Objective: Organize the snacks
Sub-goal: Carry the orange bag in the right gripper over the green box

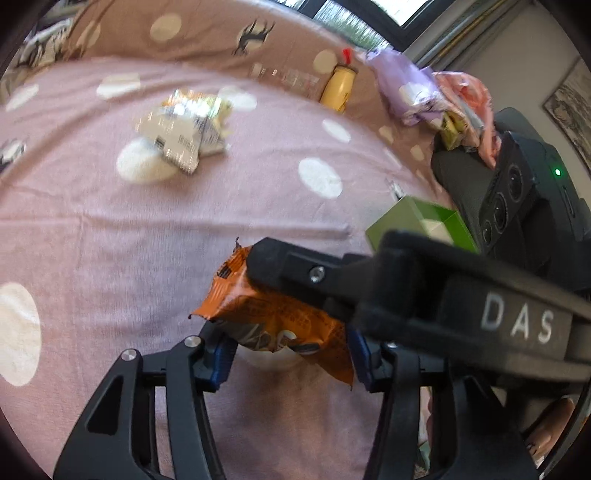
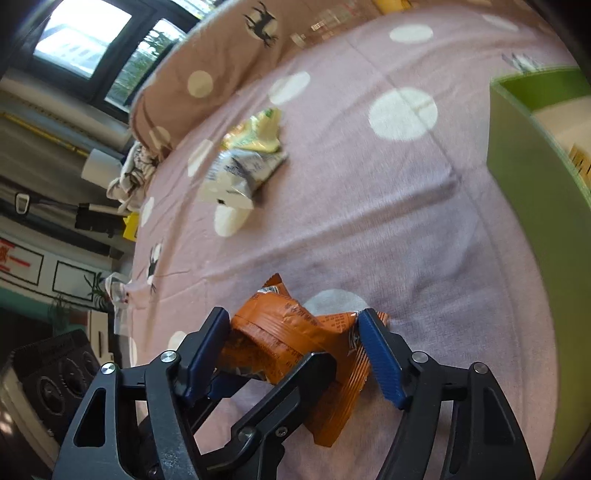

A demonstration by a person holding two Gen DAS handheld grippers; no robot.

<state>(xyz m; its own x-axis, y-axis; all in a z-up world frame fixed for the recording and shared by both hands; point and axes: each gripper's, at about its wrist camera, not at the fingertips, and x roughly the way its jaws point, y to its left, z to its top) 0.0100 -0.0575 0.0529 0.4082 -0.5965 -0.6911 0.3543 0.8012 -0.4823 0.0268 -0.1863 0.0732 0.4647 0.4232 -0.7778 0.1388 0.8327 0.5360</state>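
The orange snack packet point(image 1: 273, 325) lies crumpled on the pink dotted bedspread point(image 1: 110, 258), partly over one of its white dots, and it serves as the anchor for everything else. In the left wrist view the left gripper point(image 1: 291, 360) straddles the packet's near end, its blue-padded fingers point(image 1: 223, 360) set on either side of the wrapper with the jaws spread wide; whether the pads actually touch the foil cannot be told. Across the packet's top, a black finger of the right gripper point(image 1: 280, 266) presses or rests on the wrapper, arriving from the right. In the right wrist view the right gripper point(image 2: 295, 354) also brackets the same orange packet point(image 2: 291, 332), jaws wide apart, its blue pads point(image 2: 380, 362) close against the crinkled foil at each side, while a black finger of the left gripper point(image 2: 295, 380) crosses in front of the wrapper from below. Just to the right of the packet stands a green box point(image 1: 413, 221), open at the top, also seen along the right edge of the right wrist view point(image 2: 524, 177). Well beyond the packet, further up the bedspread, a small heap of white and yellow snack packets point(image 1: 188, 129) lies together, touching one another. Further still, near the brown dotted pillow point(image 1: 207, 33), a yellow bottle point(image 1: 340, 88) with a red cap stands, and to its right sits a bunch of lilac and pink bags point(image 1: 436, 92).
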